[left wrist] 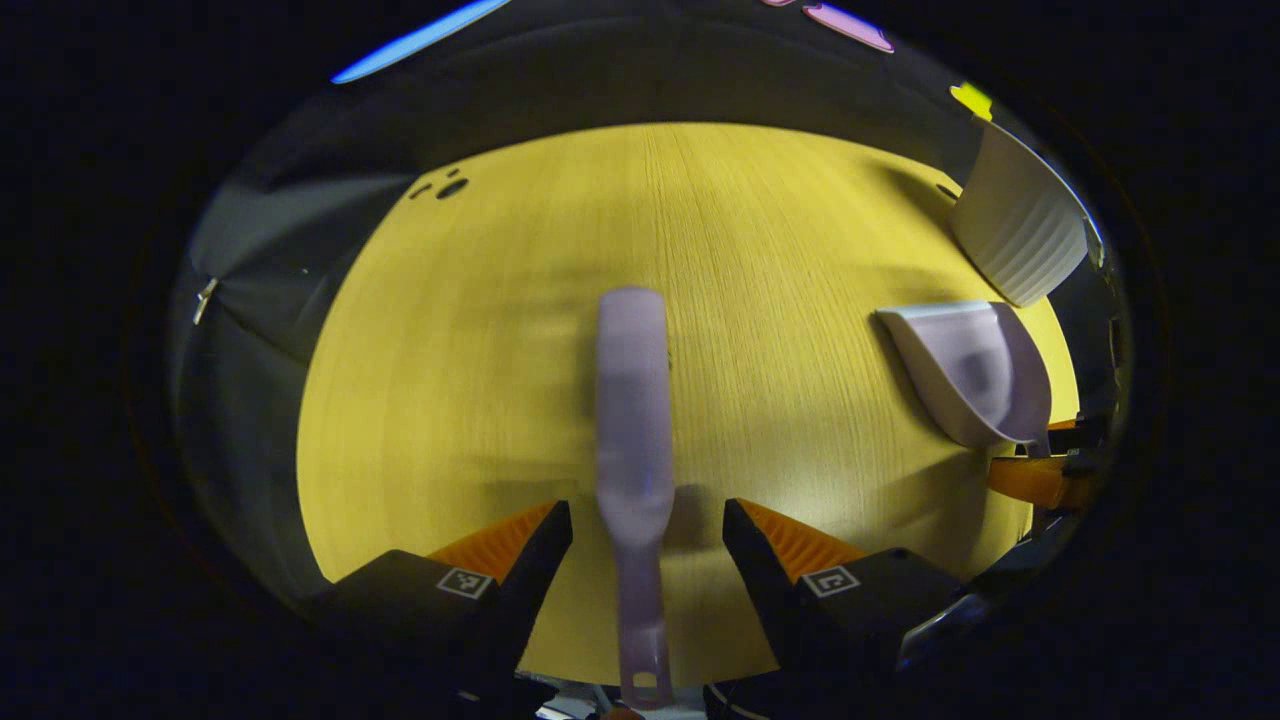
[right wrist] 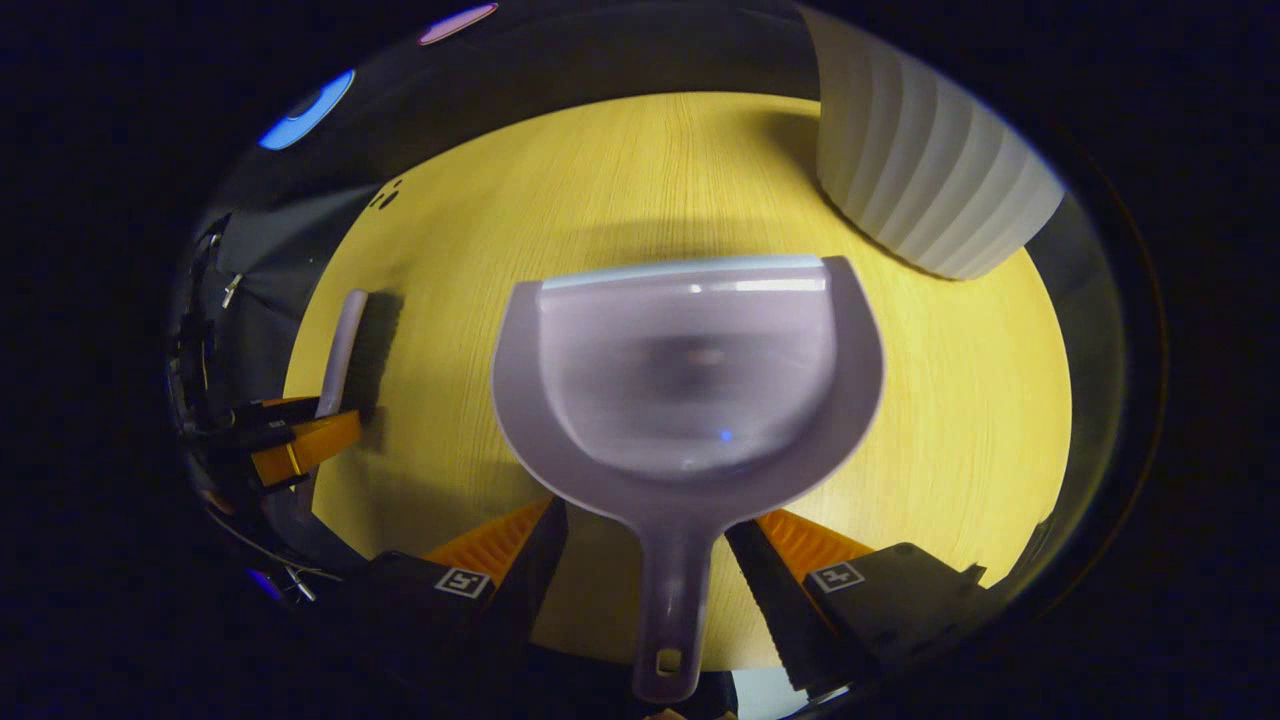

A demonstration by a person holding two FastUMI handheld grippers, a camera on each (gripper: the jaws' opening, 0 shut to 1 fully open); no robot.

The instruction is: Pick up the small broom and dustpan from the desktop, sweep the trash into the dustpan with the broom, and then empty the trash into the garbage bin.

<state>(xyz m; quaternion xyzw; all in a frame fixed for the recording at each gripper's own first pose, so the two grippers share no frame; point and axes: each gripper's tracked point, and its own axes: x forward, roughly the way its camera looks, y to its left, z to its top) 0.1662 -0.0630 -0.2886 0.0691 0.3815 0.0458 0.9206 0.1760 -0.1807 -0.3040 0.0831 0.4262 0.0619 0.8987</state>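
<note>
broom (left wrist: 633, 440): lies on the desk, handle running back between the fingers of the left gripper (left wrist: 648, 535), head pointing straight ahead of it. pale lilac plastic, long and slim, flattened handle with a hang hole at the near end. bristles are hard to make out from this gripper; in the right gripper view a dark strip runs along one side.
dustpan (right wrist: 690, 390): sits flat on the desk straight ahead of the right gripper (right wrist: 645, 535), stub handle reaching back between its fingers. same lilac plastic, smooth and glossy, rounded scoop with a straight front lip, hang hole in the handle.
left gripper: spread, gap on both sides of the broom handle, no contact seen.
right gripper: spread, astride the dustpan handle, not pressing on it.
bin (right wrist: 925, 165): white, ribbed wall, beyond the dustpan and to the right of the right gripper.
desk (left wrist: 760, 230): yellow wood grain, matte.
trash: none that i can pick out on the desk; inside of the pan is too blurred to tell.
step: both grippers straddle the handles, which fits either about to grab or just let go. can't settle which.
next move: if grabbing, close squarely on each flat handle; smooth plastic could slip or twist.
</note>
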